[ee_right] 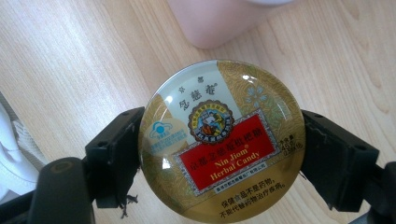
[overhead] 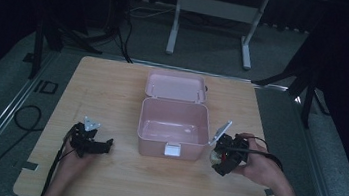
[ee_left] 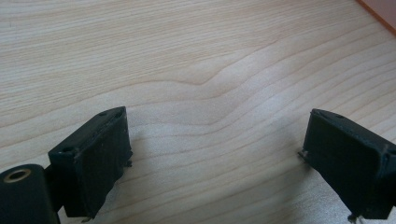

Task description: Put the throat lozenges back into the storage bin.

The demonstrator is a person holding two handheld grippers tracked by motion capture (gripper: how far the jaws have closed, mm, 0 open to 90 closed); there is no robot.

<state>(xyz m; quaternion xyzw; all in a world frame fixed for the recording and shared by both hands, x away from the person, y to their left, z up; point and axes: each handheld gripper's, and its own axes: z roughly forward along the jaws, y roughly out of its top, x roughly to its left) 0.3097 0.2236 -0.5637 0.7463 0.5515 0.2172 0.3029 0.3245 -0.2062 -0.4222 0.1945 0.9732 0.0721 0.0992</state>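
A round gold candy tin (ee_right: 223,142) with a red label sits between the jaws of my right gripper (ee_right: 222,158), which is shut on its sides. In the high view that gripper (overhead: 224,152) hovers just right of an open pink box (overhead: 174,127), with the tin (overhead: 215,156) partly hidden beneath it. The box's lid (overhead: 176,86) lies folded back behind it, and its inside looks bare. My left gripper (overhead: 106,145) rests low over the table (overhead: 113,85) to the left of the box. Its jaws (ee_left: 219,163) stand wide apart over bare wood with nothing between them.
A white latch (overhead: 172,150) sits on the box's front wall. A corner of the pink box (ee_left: 380,11) shows at the top right of the left gripper view. Cables trail off the table's left side. A desk frame (overhead: 211,27) stands on the floor beyond.
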